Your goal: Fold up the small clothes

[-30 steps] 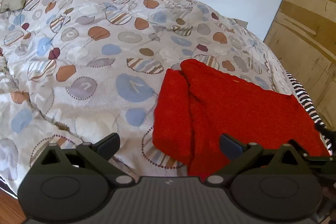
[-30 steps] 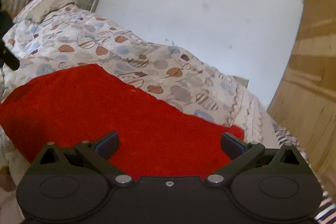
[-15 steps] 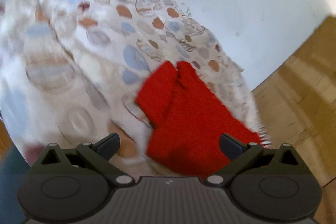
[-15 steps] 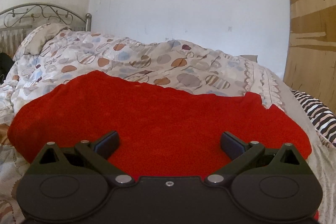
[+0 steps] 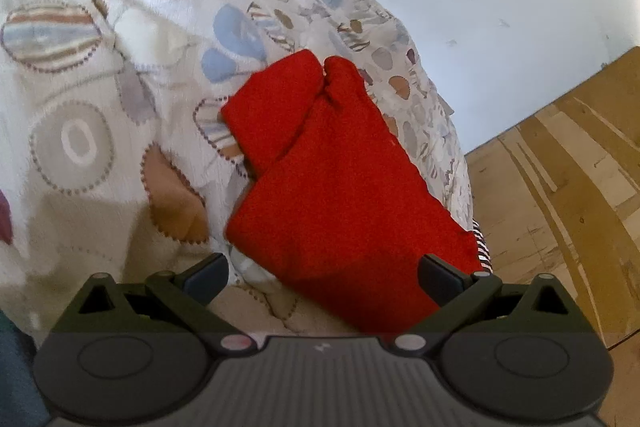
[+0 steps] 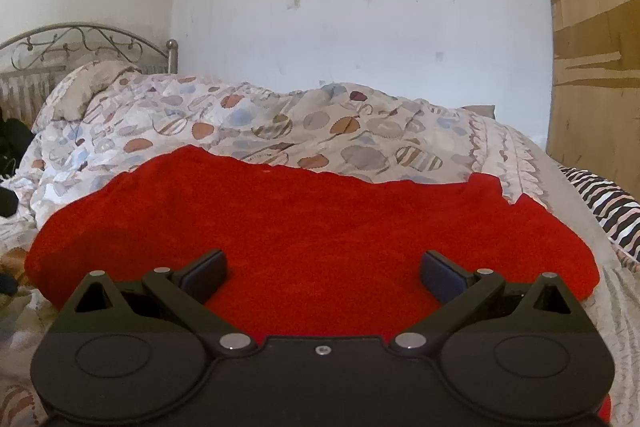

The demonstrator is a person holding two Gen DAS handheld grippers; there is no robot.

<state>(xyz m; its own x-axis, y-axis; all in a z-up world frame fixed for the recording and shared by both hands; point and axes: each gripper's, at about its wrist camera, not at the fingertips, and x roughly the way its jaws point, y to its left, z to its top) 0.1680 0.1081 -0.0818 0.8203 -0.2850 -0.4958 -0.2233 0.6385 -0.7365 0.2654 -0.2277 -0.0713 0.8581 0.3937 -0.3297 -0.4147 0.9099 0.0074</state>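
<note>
On the spotted quilted bedspread [image 5: 120, 75], the fuzzy red knitted garment [image 5: 340, 179] lies at twelve o'clock of both grippers. Left gripper [image 5: 322, 273] and right gripper [image 6: 323, 269] are spread, empty; best pinch matching near corners together.

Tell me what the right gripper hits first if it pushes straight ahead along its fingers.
Most likely the red fuzzy cloth spread on the patterned quilt: it fills the gap ahead of the open right gripper. Depth is unclear.
</note>
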